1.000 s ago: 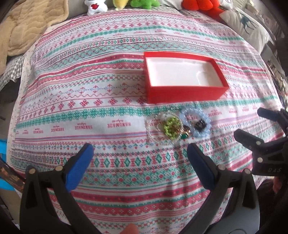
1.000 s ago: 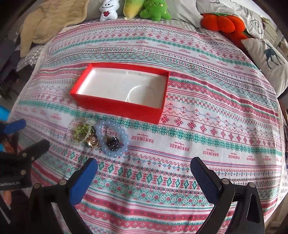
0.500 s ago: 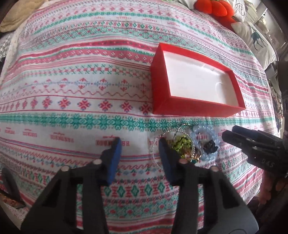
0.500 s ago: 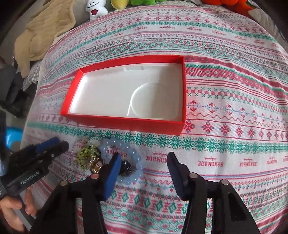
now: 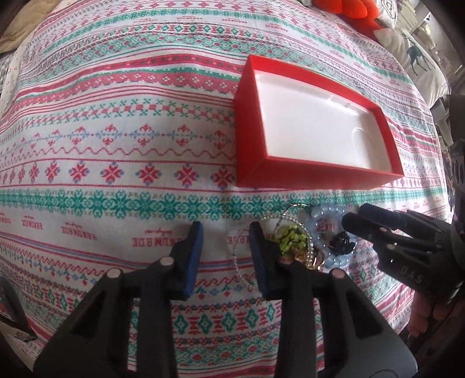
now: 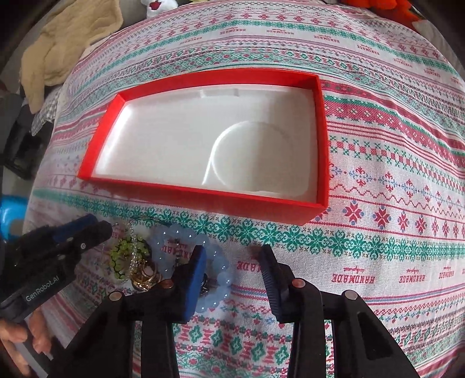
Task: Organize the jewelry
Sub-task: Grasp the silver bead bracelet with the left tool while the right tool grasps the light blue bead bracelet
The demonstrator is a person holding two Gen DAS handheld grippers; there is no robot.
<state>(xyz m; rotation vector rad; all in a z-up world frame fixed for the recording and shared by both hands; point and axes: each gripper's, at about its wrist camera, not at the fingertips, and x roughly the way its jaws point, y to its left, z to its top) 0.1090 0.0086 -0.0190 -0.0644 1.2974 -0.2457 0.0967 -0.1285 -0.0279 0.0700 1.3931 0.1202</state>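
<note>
A small pile of jewelry lies on the patterned bedspread in front of an empty red box (image 5: pixel 250 162) (image 6: pixel 203 197) with a white lining. The pile holds a pale blue bead bracelet (image 5: pixel 328 212) (image 6: pixel 180 235), a green bead piece (image 5: pixel 290 237) (image 6: pixel 125 256), a clear bead strand (image 5: pixel 237 261), a gold ring (image 6: pixel 144 279) and a small black piece (image 5: pixel 341 242). My left gripper (image 5: pixel 226 256) hangs over the pile's left edge, jaws closing, only a bit of the clear strand between them. My right gripper (image 6: pixel 234 273) is over the blue bracelet's right edge, jaws closing, pads not pressing anything.
A beige blanket (image 6: pixel 64 43) and a white plush toy (image 6: pixel 157 4) lie at the bed's far side. An orange plush (image 5: pixel 357 11) and a deer-print pillow (image 5: pixel 415 55) sit at the far right. A person's hand (image 6: pixel 17 349) holds the left gripper.
Both grippers have come down and closer to the jewelry pile. Their jaws have narrowed from wide apart to a small gap.
</note>
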